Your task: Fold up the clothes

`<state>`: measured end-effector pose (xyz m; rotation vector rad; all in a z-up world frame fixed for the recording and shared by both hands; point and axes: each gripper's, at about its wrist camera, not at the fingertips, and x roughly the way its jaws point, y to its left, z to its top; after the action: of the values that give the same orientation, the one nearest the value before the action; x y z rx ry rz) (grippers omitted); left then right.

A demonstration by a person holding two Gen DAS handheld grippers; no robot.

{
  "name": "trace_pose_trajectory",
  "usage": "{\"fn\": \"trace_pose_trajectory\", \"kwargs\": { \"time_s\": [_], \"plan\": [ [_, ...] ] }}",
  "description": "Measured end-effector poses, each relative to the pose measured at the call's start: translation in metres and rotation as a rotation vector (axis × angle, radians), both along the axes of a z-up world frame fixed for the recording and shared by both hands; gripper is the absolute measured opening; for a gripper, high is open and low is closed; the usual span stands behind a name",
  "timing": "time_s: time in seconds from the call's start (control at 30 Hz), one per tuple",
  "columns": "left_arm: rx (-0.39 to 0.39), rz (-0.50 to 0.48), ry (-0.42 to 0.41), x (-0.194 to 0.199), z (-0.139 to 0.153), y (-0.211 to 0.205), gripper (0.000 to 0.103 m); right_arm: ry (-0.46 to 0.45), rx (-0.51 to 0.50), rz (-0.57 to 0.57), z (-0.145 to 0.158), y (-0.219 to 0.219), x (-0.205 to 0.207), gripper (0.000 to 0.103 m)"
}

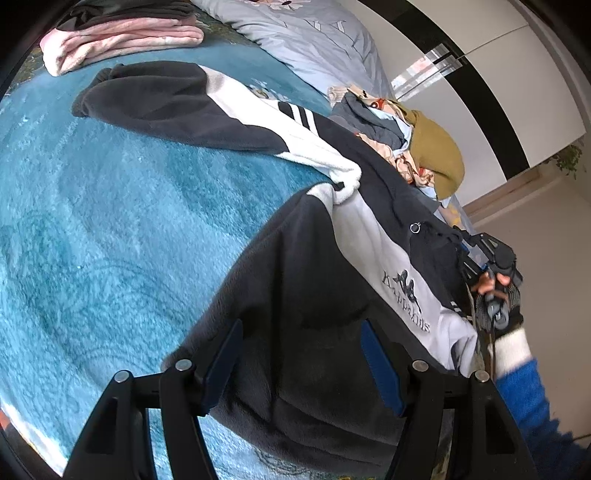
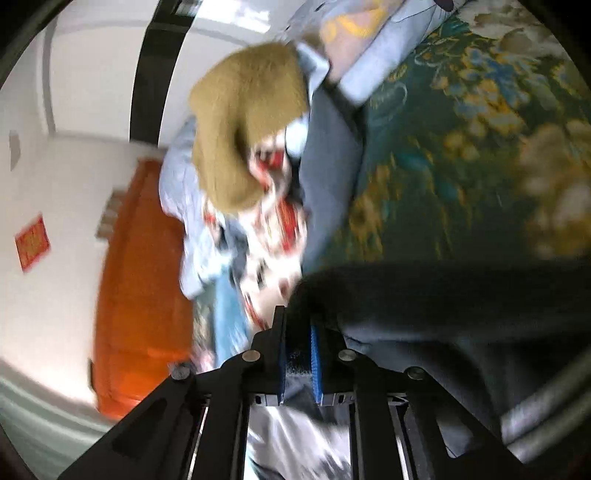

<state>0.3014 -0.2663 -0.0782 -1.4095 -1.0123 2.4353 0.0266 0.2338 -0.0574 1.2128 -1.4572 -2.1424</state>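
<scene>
A black and white fleece hoodie (image 1: 314,258) with a chest logo lies spread on the blue bed cover (image 1: 92,221). One sleeve stretches to the upper left. My left gripper (image 1: 299,354) is open, its blue pads either side of the dark fleece at the near hem. My right gripper (image 2: 297,354) is shut on a dark edge of the hoodie (image 2: 443,295). It also shows in the left wrist view (image 1: 491,258) at the hoodie's right side, held by a gloved hand.
A pile of unfolded clothes with a mustard garment (image 1: 436,155) lies at the bed's right edge, also in the right wrist view (image 2: 247,122). Folded pink and dark items (image 1: 118,40) sit at the far left. A grey quilt (image 1: 314,33) lies behind.
</scene>
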Motion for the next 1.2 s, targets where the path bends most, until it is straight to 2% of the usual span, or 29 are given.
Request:
{"fn": "trace_pose_trajectory", "kwargs": {
  "time_s": [0.17, 0.23, 0.33, 0.43, 0.63, 0.8, 0.9, 1.03, 1.2],
  "plan": [
    [0.010, 0.008, 0.004, -0.004, 0.001, -0.005, 0.070, -0.045, -0.077, -0.109, -0.018, 0.018, -0.030, 0.016],
    [0.011, 0.012, 0.007, -0.005, 0.002, -0.007, 0.070, -0.031, -0.112, -0.135, -0.020, 0.019, -0.033, 0.022],
    [0.011, 0.019, 0.015, -0.006, 0.003, -0.010, 0.070, 0.027, -0.061, -0.119, -0.006, 0.019, -0.033, 0.030],
    [0.011, 0.026, 0.023, -0.007, 0.005, -0.012, 0.070, 0.079, -0.017, -0.107, 0.011, 0.019, -0.029, 0.032],
    [-0.016, 0.049, 0.037, -0.004, 0.008, -0.022, 0.070, 0.094, 0.072, 0.018, 0.027, -0.001, -0.006, 0.037],
    [-0.052, 0.053, 0.003, -0.001, -0.003, -0.033, 0.070, 0.075, 0.081, 0.157, 0.021, -0.023, 0.050, 0.040],
    [-0.044, 0.052, 0.012, 0.003, -0.009, -0.034, 0.070, 0.063, 0.086, 0.205, 0.018, -0.028, 0.091, 0.045],
    [-0.010, 0.011, 0.020, 0.001, -0.017, -0.028, 0.069, 0.050, 0.135, 0.222, 0.016, -0.020, 0.154, 0.047],
    [-0.046, -0.060, 0.038, -0.002, -0.020, -0.017, 0.069, 0.017, 0.183, 0.215, 0.007, -0.002, 0.239, 0.058]
  ]
}}
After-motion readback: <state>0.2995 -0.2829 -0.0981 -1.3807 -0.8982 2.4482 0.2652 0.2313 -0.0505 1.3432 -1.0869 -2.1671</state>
